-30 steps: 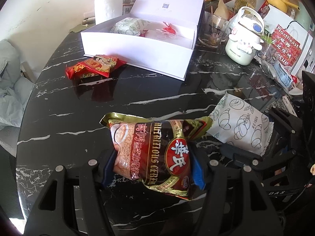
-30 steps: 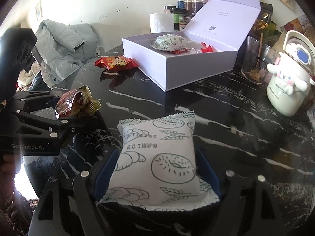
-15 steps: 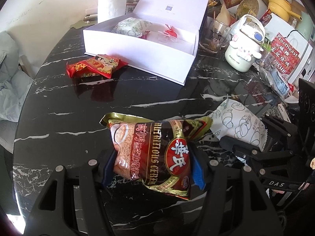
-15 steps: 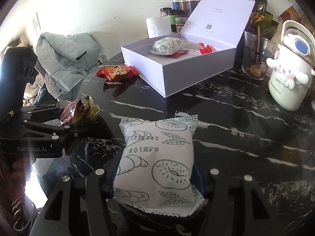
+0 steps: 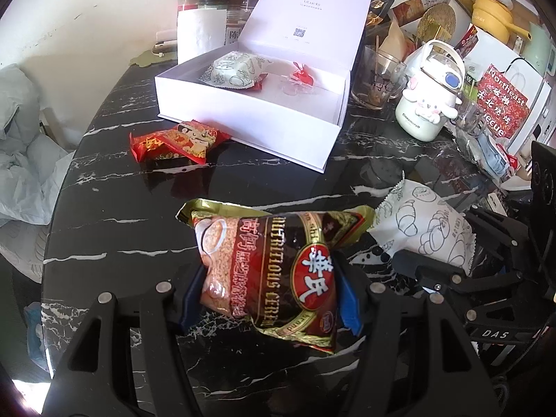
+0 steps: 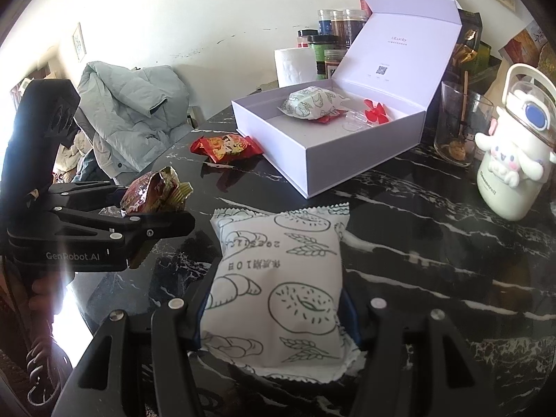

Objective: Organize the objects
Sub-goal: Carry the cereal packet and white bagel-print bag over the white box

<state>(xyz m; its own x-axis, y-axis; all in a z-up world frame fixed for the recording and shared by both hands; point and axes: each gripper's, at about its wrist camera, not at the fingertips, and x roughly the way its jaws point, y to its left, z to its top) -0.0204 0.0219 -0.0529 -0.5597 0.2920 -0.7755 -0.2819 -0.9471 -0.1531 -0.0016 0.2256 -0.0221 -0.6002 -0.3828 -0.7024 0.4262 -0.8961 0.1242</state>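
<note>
My left tool [image 5: 269,292] is clamped on a brown and gold cereal packet [image 5: 274,264], the blue pads pressing its two sides, and the packet is held above the black marbled surface [image 5: 139,229]. My right tool [image 6: 274,316] is closed the same way on a white pastry packet [image 6: 281,278] printed with outline drawings of croissants and doughnuts, its crimped far edge pointing toward the box. From the left wrist camera that white packet shows just to the right of the cereal packet, the two close together but not clearly touching.

Farther along the surface stands an open white box [image 5: 264,118], lid tilted back. Inside it lie another pastry-printed packet [image 6: 311,102] resting on a small red wrapper, and a red bow [image 6: 375,111] beside a clear plastic piece. A red snack packet [image 5: 177,140] lies on the surface just outside the box's near left corner.

To the right of the box are a glass cup [image 6: 460,125] with a stick in it and a cream bottle with a cartoon dog [image 6: 510,163]. Behind the box, against the pale wall, stand a paper towel roll [image 6: 293,66] and several jars [image 6: 342,24]. A grey-green padded jacket [image 6: 128,111] is heaped beyond the surface's left edge.
</note>
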